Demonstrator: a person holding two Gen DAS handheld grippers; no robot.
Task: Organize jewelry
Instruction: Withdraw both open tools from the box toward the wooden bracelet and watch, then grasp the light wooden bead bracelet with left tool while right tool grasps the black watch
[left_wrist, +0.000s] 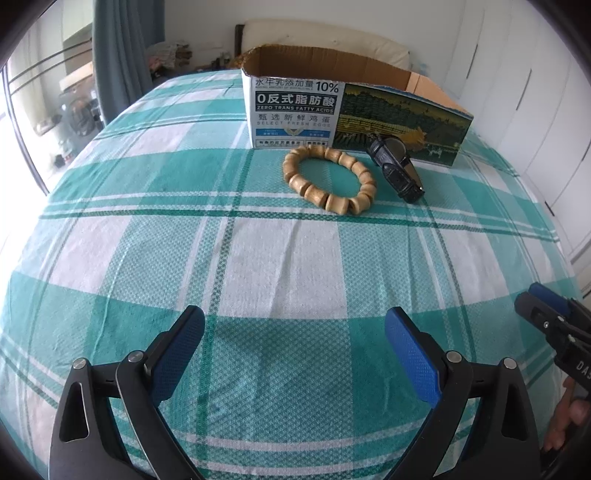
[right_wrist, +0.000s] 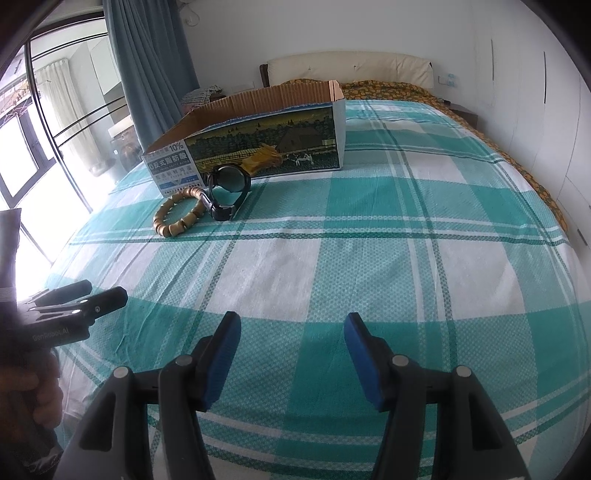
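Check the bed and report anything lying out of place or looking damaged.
The wooden bead bracelet and the black wristwatch lie loose on the green plaid bedsheet, outside the open cardboard box. The box's top rim looks roughly torn. Nothing else stands out.

1. One wooden bead bracelet (left_wrist: 330, 178) lies on the checked bedsheet (left_wrist: 280, 266).
2. One black wristwatch (left_wrist: 395, 166) sits just beside it.
3. One open cardboard box (left_wrist: 295, 110) stands behind both.
4. Two handheld grippers hover: left gripper (left_wrist: 294, 360), right gripper (right_wrist: 291, 360).
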